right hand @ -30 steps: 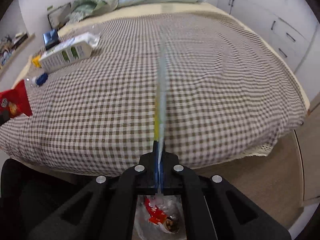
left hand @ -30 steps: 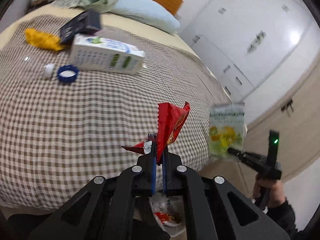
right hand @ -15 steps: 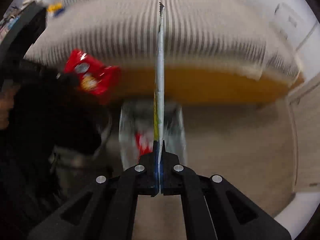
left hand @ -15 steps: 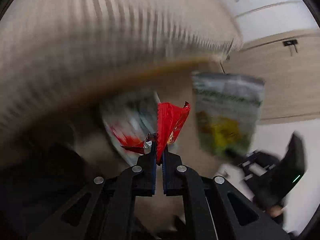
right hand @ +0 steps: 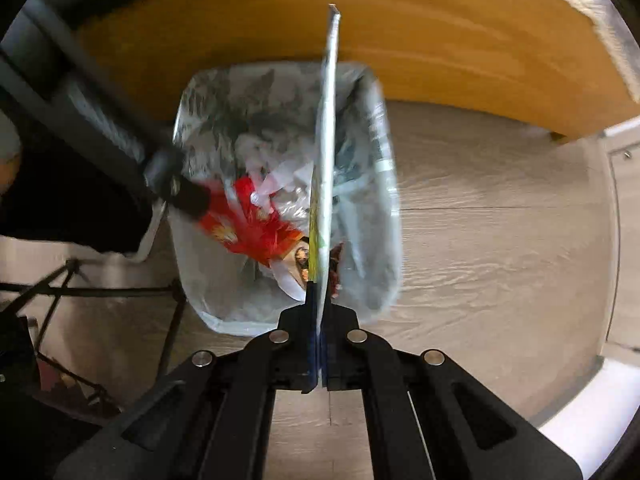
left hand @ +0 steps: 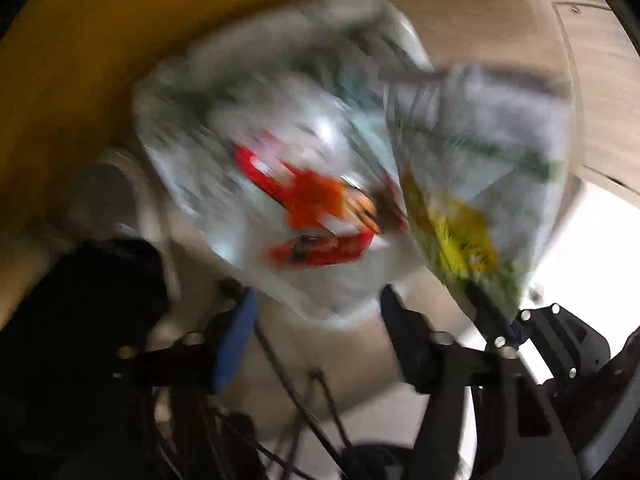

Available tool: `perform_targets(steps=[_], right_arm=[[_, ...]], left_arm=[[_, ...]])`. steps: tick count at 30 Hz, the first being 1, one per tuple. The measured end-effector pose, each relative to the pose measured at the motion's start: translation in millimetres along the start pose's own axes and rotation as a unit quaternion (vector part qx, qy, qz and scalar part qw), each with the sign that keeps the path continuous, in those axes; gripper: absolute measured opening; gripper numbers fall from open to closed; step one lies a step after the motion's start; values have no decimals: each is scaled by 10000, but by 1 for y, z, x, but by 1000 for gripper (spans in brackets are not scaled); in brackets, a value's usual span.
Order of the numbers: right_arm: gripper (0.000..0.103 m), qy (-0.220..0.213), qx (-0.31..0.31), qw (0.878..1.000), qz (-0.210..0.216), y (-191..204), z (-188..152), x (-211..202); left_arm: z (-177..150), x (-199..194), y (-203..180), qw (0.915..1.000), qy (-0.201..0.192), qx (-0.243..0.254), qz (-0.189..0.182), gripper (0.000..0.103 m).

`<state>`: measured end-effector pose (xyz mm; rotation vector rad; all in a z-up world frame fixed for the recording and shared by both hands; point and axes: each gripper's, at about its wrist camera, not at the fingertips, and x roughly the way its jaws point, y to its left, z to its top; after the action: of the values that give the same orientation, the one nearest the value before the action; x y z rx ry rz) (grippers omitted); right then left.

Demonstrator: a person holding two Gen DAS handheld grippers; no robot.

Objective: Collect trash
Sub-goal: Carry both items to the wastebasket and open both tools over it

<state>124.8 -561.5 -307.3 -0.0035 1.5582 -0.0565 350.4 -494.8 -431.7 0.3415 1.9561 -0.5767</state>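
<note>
Two grippers are in view, and two loose wrappers: one green-and-yellow, one red. There is one lined trash bin.

Nearest in the right wrist view, the right gripper [right hand: 319, 344] is clamped on the bottom edge of the green-and-yellow snack wrapper [right hand: 327, 128], which stands edge-on above the fingers. In the left wrist view the same wrapper [left hand: 476, 184] shows its flat face, blurred, with the right gripper [left hand: 496, 320] pinching its lower corner.

The left gripper [left hand: 316, 312] has its jaws spread wide, one blue-padded finger [left hand: 234, 340] to the left and the other to the right, with nothing between them. From the right wrist camera only its dark fingers [right hand: 180, 190] reach in from the left, above the bin's rim.

Beyond both grippers sits the trash bin [right hand: 200, 304], lined with a translucent plastic bag [right hand: 376, 184]. The red snack wrapper [right hand: 252, 224] lies inside it, just below the left gripper's tips, among white crumpled scraps [right hand: 280, 176]. The bin stands on a pale wood-look floor [right hand: 500, 220], against the orange wooden bed frame [right hand: 420, 40].

Half a second earlier the left gripper was shut on the red wrapper; now it has let go and the wrapper is in the bin. The right gripper has kept its grip and is now over the bin opening.
</note>
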Motion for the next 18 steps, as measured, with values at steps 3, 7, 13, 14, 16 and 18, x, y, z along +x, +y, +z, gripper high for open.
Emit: perform_targets(steps=[3, 7, 13, 14, 16, 18], right_arm=[[1, 166, -347, 9992, -107, 8, 12, 29], [1, 394, -662, 9965, -310, 10, 27, 61], [11, 823, -438, 9939, -590, -11, 49, 107], [28, 933, -259, 9943, -447, -16, 49, 111], [62, 698, -36, 9970, -328, -22, 47, 101], [62, 400, 105, 9987, -290, -24, 43, 85]], left_arm=[[5, -16, 11, 9994, -241, -249, 1, 65], [2, -38, 27, 9957, -675, -631, 86, 67], [7, -37, 33, 9943, -643, -843, 62, 67], [9, -35, 30, 9948, -627, -802, 68, 67], [9, -37, 28, 9953, -624, -741, 65, 67], [11, -36, 28, 9951, -646, -744, 35, 67]])
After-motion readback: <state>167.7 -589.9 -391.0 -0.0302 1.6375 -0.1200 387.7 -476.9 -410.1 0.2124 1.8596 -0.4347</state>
